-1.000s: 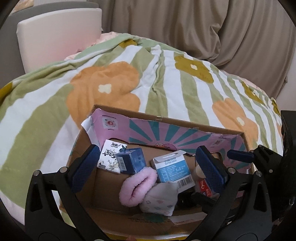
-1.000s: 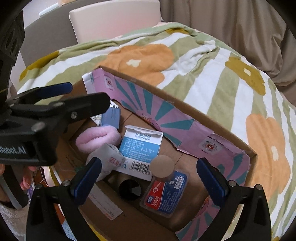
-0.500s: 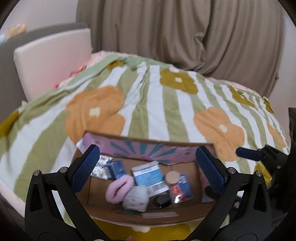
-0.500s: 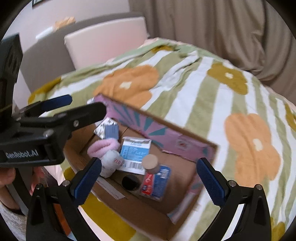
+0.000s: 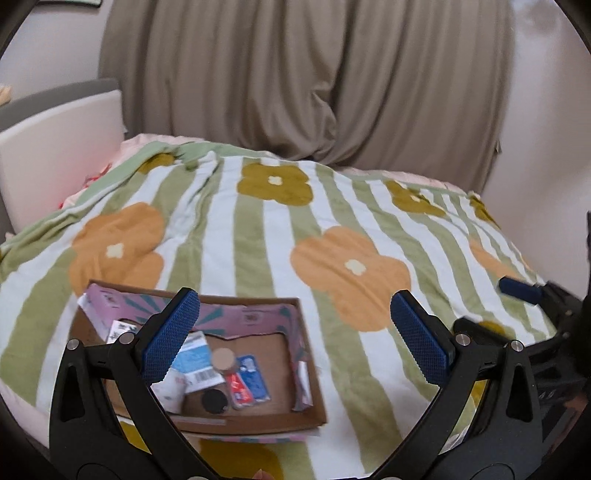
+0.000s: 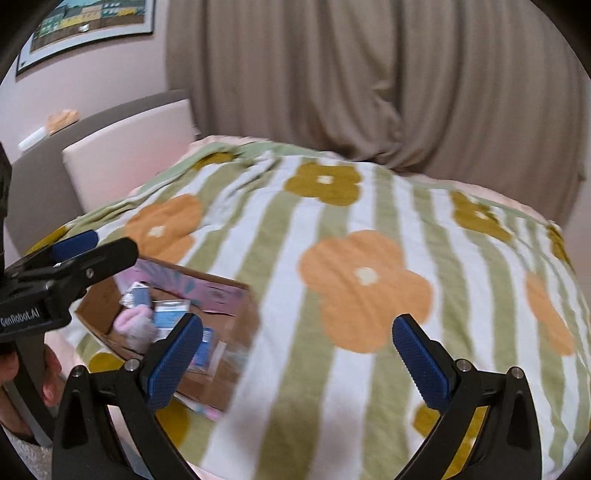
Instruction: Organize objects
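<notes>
Cardboard box [image 5: 207, 417] low and left on the bed, partly behind the left finger of the left hand-held gripper [image 5: 295, 336]. Left hand-held gripper released, blue pads wide apart, nothing between them. Right hand-held gripper [image 6: 297, 360] also released and without load, over the blanket, with the box to its lower left, behind its left finger.

Inside the box, lying close together: a light blue carton [image 5: 194, 360] with a barcode, a round cork lid [image 5: 222, 357], a red and blue flat packet [image 5: 248, 380], a black round cap [image 5: 213, 401], a white pouch [image 5: 170, 387]. In the right wrist view, also a pink fluffy piece [image 6: 135, 325] at the left end of the box, blurred.

Bed covered by a soft blanket [image 5: 280, 240] with green and white stripes and big orange and mustard flowers. Beige padded headboard [image 5: 55, 155] on the left, heavy taupe curtains [image 5: 314, 81] in folds behind, a framed picture [image 6: 88, 22] on the pale wall.

Box of brown corrugated board, shallow and rectangular, inner walls printed pink with teal rays. Pads with a fine knurled texture, on black plastic fingers.
</notes>
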